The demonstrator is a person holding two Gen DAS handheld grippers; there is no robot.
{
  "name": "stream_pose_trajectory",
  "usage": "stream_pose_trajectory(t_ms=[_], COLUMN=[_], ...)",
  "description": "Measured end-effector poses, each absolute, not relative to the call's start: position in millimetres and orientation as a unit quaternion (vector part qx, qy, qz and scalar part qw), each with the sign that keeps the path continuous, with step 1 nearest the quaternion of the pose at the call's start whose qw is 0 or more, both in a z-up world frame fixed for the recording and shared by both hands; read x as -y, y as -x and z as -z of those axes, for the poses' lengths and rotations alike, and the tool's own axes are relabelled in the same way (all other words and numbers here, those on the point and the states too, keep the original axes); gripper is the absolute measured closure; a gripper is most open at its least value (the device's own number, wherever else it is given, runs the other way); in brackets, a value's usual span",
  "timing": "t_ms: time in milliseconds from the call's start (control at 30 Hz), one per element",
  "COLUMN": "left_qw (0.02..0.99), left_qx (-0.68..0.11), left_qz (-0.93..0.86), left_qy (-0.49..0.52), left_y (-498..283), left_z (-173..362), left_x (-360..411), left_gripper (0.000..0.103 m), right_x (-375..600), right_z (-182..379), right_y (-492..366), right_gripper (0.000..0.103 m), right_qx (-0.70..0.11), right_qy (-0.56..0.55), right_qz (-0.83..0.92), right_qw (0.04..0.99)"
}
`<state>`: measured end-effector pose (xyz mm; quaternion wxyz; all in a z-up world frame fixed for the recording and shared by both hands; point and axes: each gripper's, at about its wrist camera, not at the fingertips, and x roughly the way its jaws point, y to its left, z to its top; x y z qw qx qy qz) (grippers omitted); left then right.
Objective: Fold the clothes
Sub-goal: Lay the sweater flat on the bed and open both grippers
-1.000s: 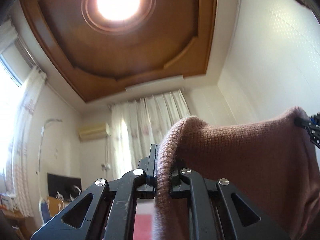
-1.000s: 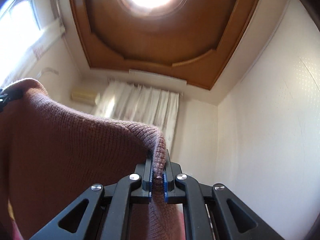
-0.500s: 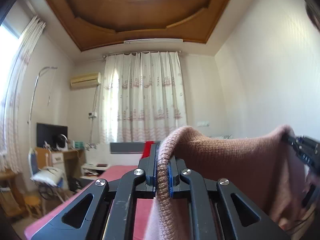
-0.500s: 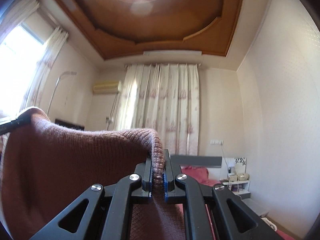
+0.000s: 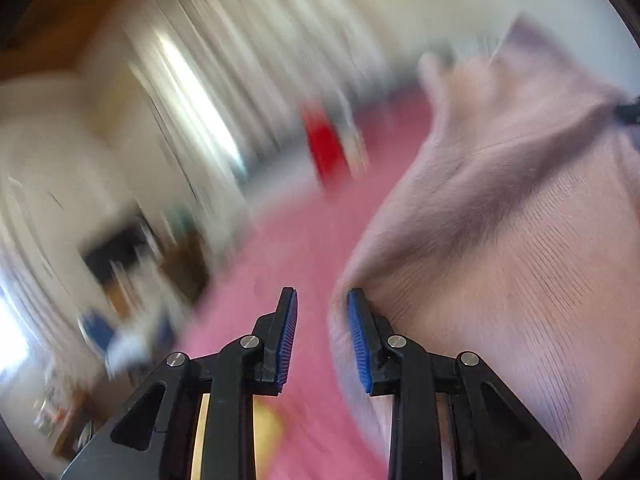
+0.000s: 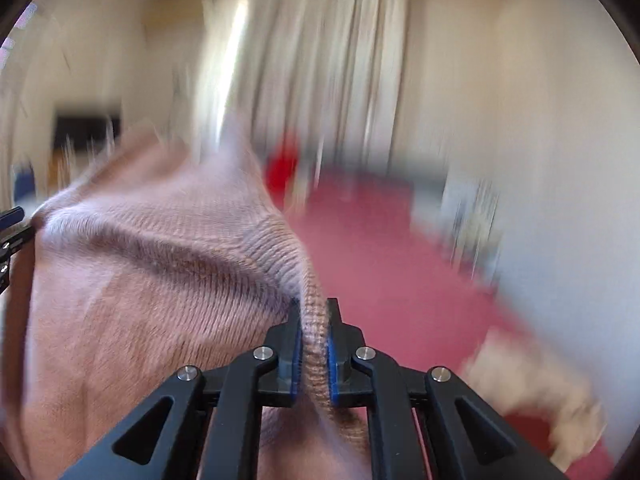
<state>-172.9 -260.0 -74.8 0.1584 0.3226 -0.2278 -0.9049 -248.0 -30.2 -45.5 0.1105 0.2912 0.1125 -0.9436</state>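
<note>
Sweater (image 6: 152,272) hangs over the pink bed (image 5: 304,248), its ribbed edge pinched in the right claw (image 6: 315,316); left claw (image 5: 322,300) gapes wide, knit brushing its right finger.

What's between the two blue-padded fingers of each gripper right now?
In the right wrist view, the right gripper pinches the pink sweater's ribbed edge. In the left wrist view, the left gripper holds nothing; only pink bedding shows beyond.

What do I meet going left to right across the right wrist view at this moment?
Pink knitted sweater → right claw pinching its ribbed edge → dark red bed surface → blurred beige fuzzy item at the lower right.
</note>
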Motion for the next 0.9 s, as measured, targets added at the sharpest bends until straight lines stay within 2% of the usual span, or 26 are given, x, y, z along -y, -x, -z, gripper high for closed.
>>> stream_pose_trajectory(t_ms=[100,167,267,433,533,667,733,800,867,900], left_qw=[0.157,0.153,0.144,0.126,0.112,0.049,0.018,0.001,-0.009,-0.013], left_qx=[0.164,0.127,0.130,0.127,0.076,-0.013,-0.016,-0.006,-0.006,-0.006], left_qz=[0.872,0.879,0.888,0.887,0.895,0.901,0.905,0.906,0.900,0.896], left_qy=[-0.433,-0.434,-0.416,-0.426,-0.424,-0.430,-0.425,-0.423,-0.437,-0.444], left_y=[205,204,200,189,178,106,65,27,1,-11], left_z=[153,171,172,156,131,109,105,105,114,120], left_x=[288,300,302,310,329,341,333,320,315,313], left_gripper=[0.076,0.076,0.076,0.076,0.075,0.053,0.050,0.042,0.026,0.025], right_x=[39,32,17,-13,-54,-112,-139,-165,-178,-183], right_z=[148,175,173,141,101,76,81,87,101,112], right_y=[311,320,319,325,289,232,197,161,119,99], right_gripper=[0.095,0.093,0.078,0.078,0.077,0.074,0.074,0.073,0.073,0.073], right_qx=[-0.107,-0.084,-0.040,0.037,0.121,0.200,0.221,0.239,0.238,0.232], right_qy=[-0.450,-0.464,-0.434,-0.450,-0.417,-0.408,-0.430,-0.457,-0.489,-0.505], right_qz=[0.878,0.873,0.890,0.882,0.888,0.877,0.860,0.841,0.826,0.819], right_qw=[0.122,0.122,0.130,0.136,0.149,0.157,0.161,0.162,0.149,0.139])
